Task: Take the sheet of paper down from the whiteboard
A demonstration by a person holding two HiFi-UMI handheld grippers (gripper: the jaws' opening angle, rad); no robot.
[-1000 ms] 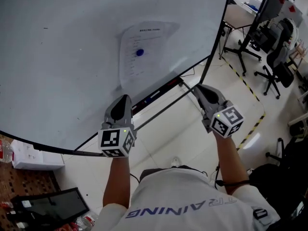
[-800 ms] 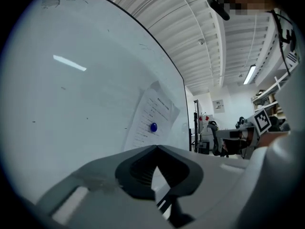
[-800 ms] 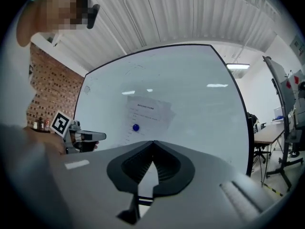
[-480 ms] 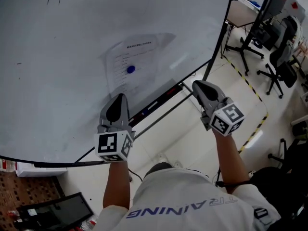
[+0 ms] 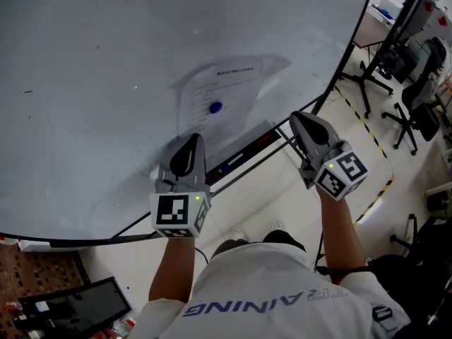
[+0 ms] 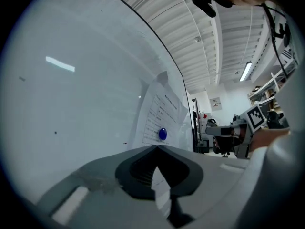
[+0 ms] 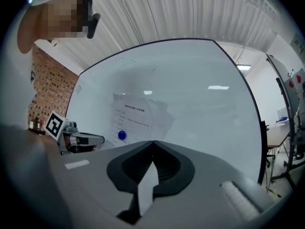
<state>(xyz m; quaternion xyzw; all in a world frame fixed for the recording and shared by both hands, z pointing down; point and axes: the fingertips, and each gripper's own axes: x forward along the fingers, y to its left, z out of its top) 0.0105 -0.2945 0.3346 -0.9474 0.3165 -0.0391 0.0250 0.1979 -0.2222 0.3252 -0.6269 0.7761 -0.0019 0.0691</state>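
A printed sheet of paper [image 5: 224, 90] hangs on the whiteboard [image 5: 92, 83], pinned by a round blue magnet [image 5: 215, 107]. It also shows as the sheet [image 6: 159, 118] with its magnet [image 6: 162, 133] in the left gripper view, and as the sheet [image 7: 136, 116] with its magnet [image 7: 122, 135] in the right gripper view. My left gripper [image 5: 190, 145] is shut and empty, its tip close under the sheet's lower left corner. My right gripper [image 5: 302, 121] is shut and empty, off the board's lower right edge, apart from the sheet.
A marker tray [image 5: 244, 150] runs along the board's bottom edge, on a black stand. Office chairs [image 5: 417, 104] and a desk [image 5: 374, 30] stand at the right. Yellow-black floor tape [image 5: 374, 136] runs there. A tablet [image 5: 70, 306] lies at the lower left.
Both grippers have moved closer to the board and a little higher, the left tip now near the sheet's lower corner. The head view has shifted, so the sheet sits further right.
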